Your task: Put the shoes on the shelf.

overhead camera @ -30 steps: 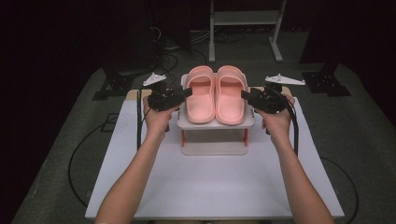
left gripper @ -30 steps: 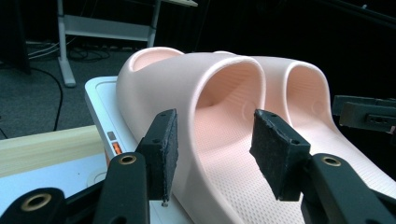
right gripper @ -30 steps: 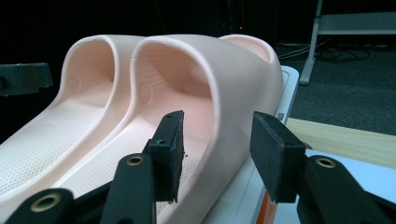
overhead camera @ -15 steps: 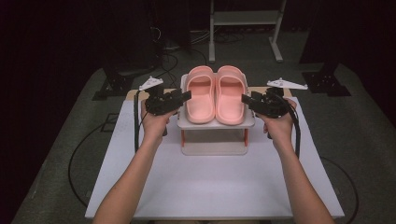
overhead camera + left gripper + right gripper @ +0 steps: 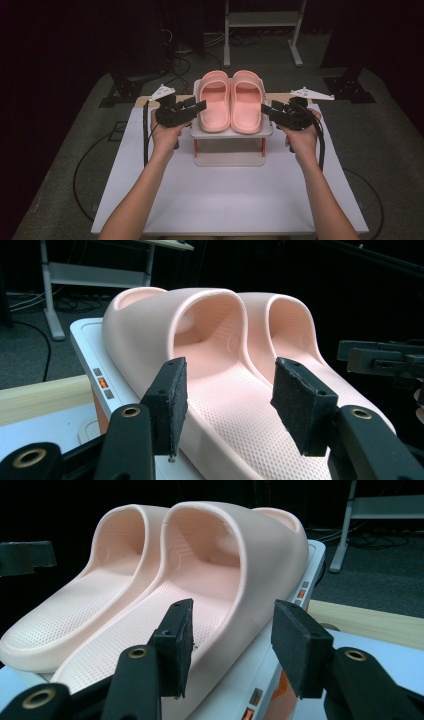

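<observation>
Both grippers have closed inward: left gripper (image 5: 199, 105) and right gripper (image 5: 266, 108), jaws wide and holding nothing, flank the pink slippers (image 5: 231, 101) lying between them on the small stand (image 5: 230, 134).

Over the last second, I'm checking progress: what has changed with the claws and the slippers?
Both claws lifted slightly off the table and edged toward the slippers: the left claw now sits by the left slipper, the right claw by the right slipper, jaws open, nothing gripped. The slippers and the stand stayed put.
</observation>
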